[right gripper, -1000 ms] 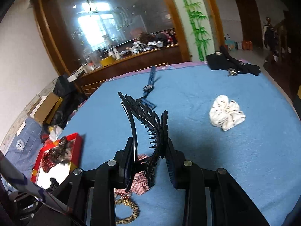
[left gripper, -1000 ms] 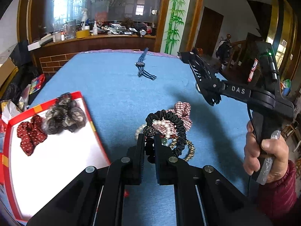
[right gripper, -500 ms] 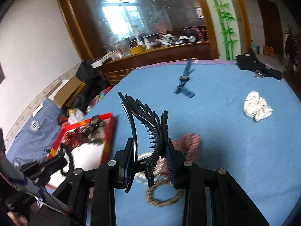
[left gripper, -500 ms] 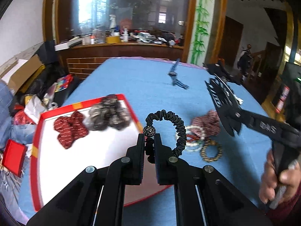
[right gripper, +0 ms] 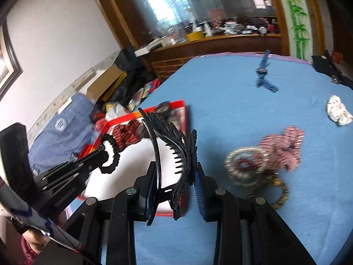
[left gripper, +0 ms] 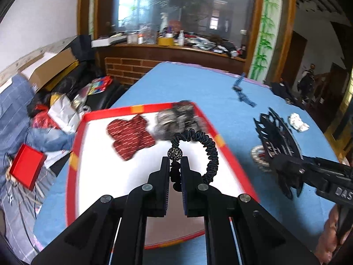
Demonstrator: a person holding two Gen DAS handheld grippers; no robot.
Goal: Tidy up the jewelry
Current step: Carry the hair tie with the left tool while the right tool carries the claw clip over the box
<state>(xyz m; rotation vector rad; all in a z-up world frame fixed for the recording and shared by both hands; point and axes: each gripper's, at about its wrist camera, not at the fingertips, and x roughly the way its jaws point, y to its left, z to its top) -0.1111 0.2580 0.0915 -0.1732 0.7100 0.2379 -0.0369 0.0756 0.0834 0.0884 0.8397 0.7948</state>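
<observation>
My left gripper is shut on a black hair tie with a beaded ball and holds it above the red-rimmed white tray. A red patterned scrunchie and a grey-brown scrunchie lie in the tray. My right gripper is shut on a large black hair claw clip, held above the tray's right edge. The left gripper with the hair tie shows in the right wrist view. A pink checked scrunchie and bead bracelets lie on the blue table.
A blue watch lies at the table's far side, a white scrunchie at the right, dark items at the far right corner. Boxes and clutter sit on the floor left of the table.
Both grippers have swung left. The left has carried the black hair tie from over the jewelry pile to above the tray. The right has followed with the claw clip toward the tray.
</observation>
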